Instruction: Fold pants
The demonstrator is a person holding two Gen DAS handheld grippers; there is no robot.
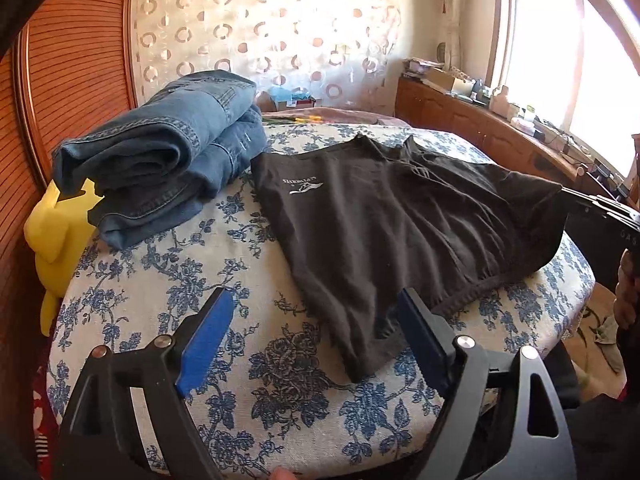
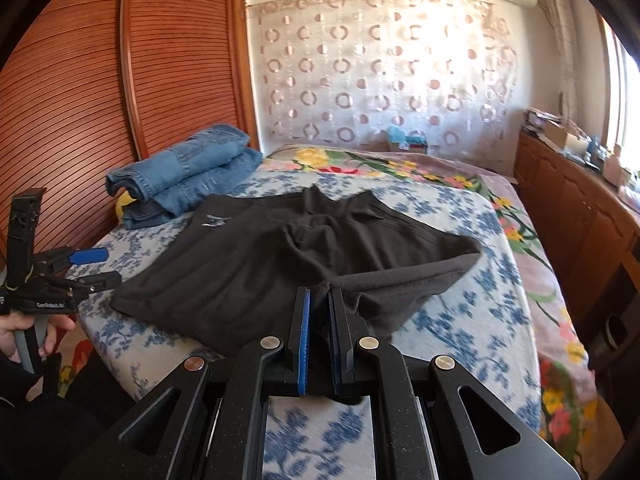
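Black pants (image 1: 384,220) lie spread on a bed (image 1: 224,344) covered in a blue-and-white floral sheet, filling the middle of both wrist views. In the left view a small white logo (image 1: 301,188) sits on the cloth toward 11 o'clock from the pants' middle, and the near edge of the fabric runs between the blue pads of the left hand-held gripper (image 1: 316,332), whose fingers stand wide apart at 6 o'clock, holding nothing; the right finger's tip overlaps the pants' hem, though contact cannot be told. The same left hand-held gripper (image 2: 102,266) shows in the right view at 9 o'clock, just beside the pants' left edge, gripped by a hand (image 2: 24,332). The right hand-held gripper (image 2: 318,300) is at 6 o'clock of its own view, its blue-lined fingers pressed nearly together on a bunched corner of the black cloth, which is lifted off the sheet and folds over toward 3 o'clock. Folded jeans (image 1: 160,152) are stacked at 10 o'clock, touching the pants' far left corner in the left view. A yellow soft toy (image 1: 52,232) lies at 9 o'clock beside the jeans, against a slatted wooden door (image 1: 72,60). A patterned curtain (image 2: 376,68) hangs at 12 o'clock, and a wooden cabinet (image 2: 576,216) runs along at 3 o'clock.
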